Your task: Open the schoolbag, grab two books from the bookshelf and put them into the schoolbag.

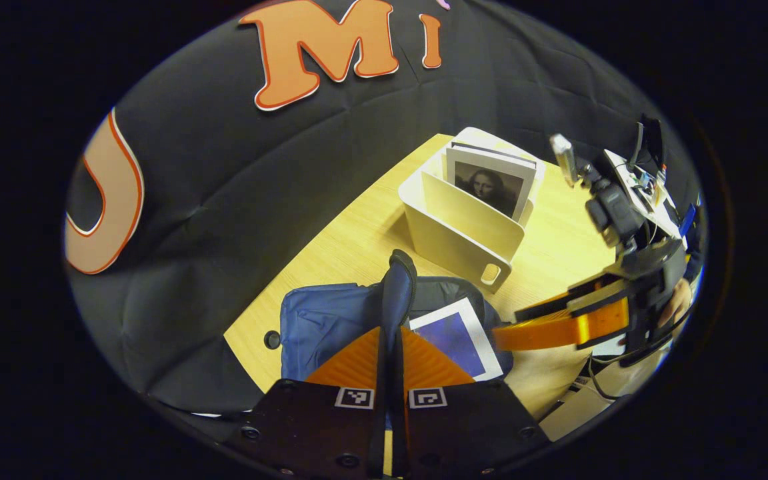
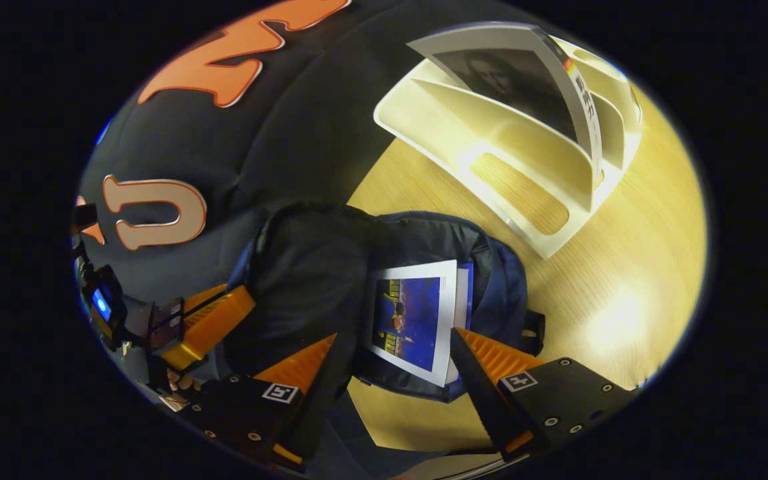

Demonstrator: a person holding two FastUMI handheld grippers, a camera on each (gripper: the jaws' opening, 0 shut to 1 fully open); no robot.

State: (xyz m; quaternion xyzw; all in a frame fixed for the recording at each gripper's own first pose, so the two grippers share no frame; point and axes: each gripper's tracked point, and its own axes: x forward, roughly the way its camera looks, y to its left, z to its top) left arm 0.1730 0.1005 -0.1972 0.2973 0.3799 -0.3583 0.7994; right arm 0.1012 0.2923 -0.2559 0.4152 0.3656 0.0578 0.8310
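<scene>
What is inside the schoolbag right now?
A blue-covered book sits in the open schoolbag, its white border showing. A second edge shows at its right side; whether that is another book is unclear. Anything deeper is covered by it and the flap.
</scene>
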